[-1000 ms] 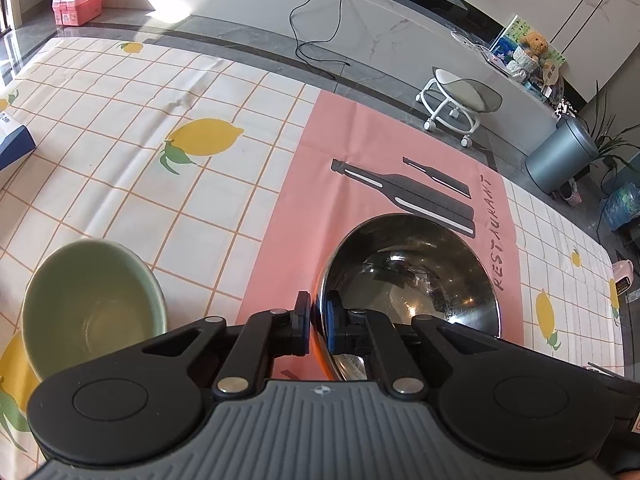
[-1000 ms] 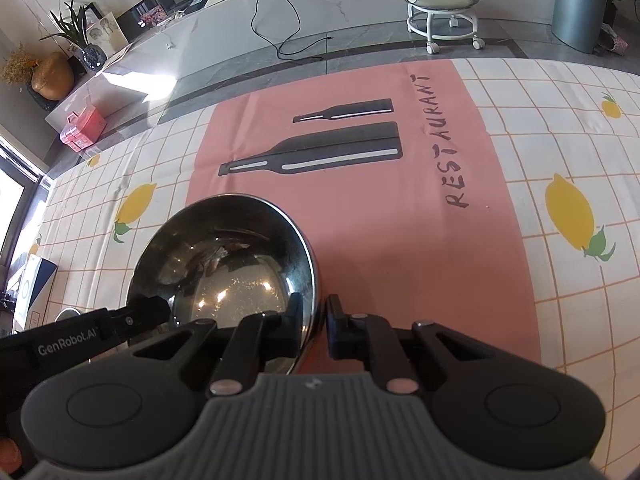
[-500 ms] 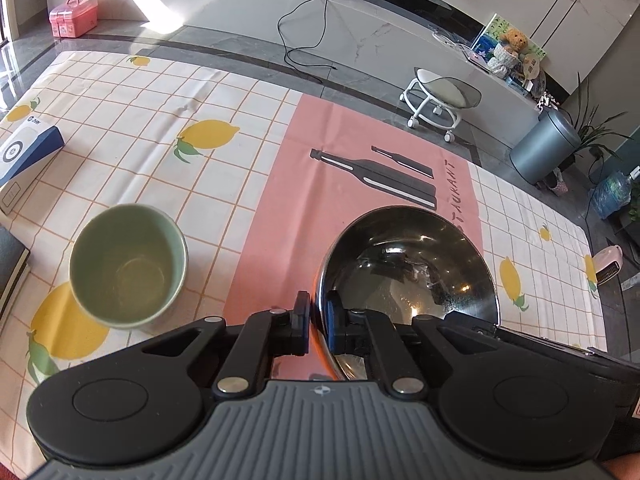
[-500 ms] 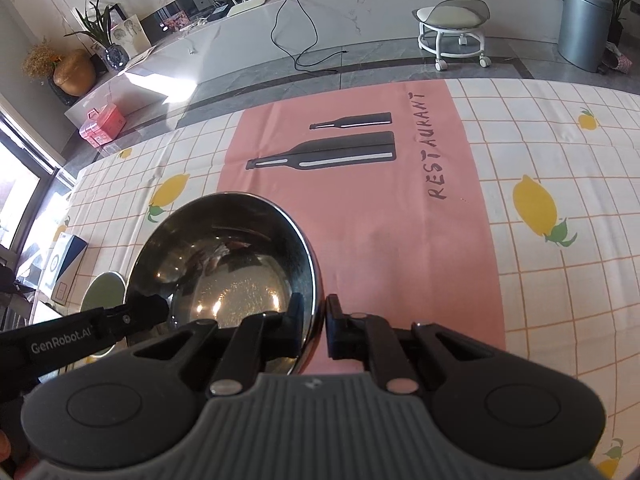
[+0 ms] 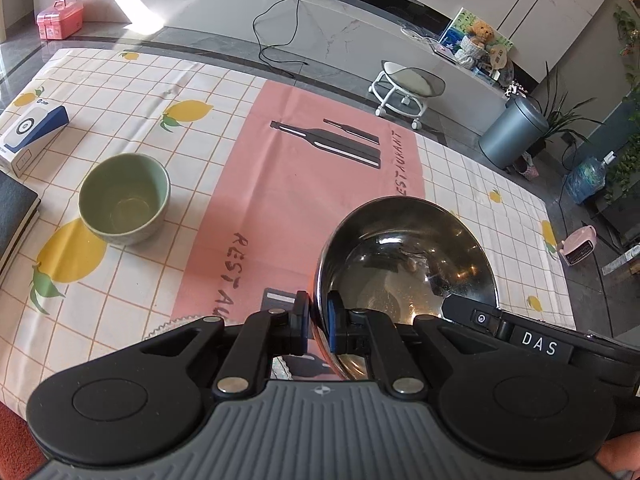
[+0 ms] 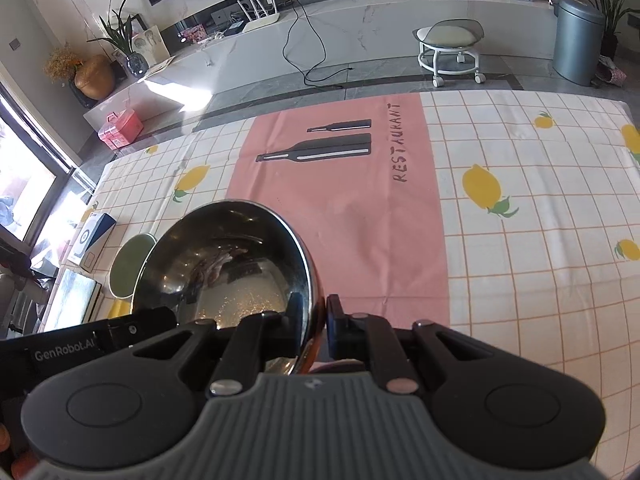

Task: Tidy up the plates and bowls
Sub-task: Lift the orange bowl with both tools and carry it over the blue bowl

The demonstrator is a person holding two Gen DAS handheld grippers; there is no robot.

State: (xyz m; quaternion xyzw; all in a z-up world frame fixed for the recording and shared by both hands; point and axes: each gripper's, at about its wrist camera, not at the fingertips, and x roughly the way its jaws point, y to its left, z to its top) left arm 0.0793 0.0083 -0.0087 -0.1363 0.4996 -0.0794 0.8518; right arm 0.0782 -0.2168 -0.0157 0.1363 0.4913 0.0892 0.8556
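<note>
A shiny steel bowl (image 5: 408, 264) hangs above the tablecloth, carried by both grippers. My left gripper (image 5: 318, 320) is shut on its left rim, one pad outside and one inside. On the opposite rim of the steel bowl (image 6: 228, 264) my right gripper (image 6: 318, 320) is shut the same way. A green ceramic bowl (image 5: 124, 198) stands upright and empty on the cloth to the left; in the right wrist view the green bowl (image 6: 128, 268) peeks out behind the steel one. A scalloped glass plate edge (image 5: 176, 322) shows just under my left gripper.
A blue-and-white box (image 5: 32, 130) and a dark book (image 5: 14, 216) lie at the table's left edge. Beyond the far edge are a wheeled stool (image 5: 408, 88) and a grey bin (image 5: 512, 136) on the floor. The tablecloth's pink centre strip (image 6: 360, 208) lies ahead.
Both grippers have lifted the steel bowl and drawn it back toward the near side. More of the cloth shows, and the green bowl now sits farther away to the left.
</note>
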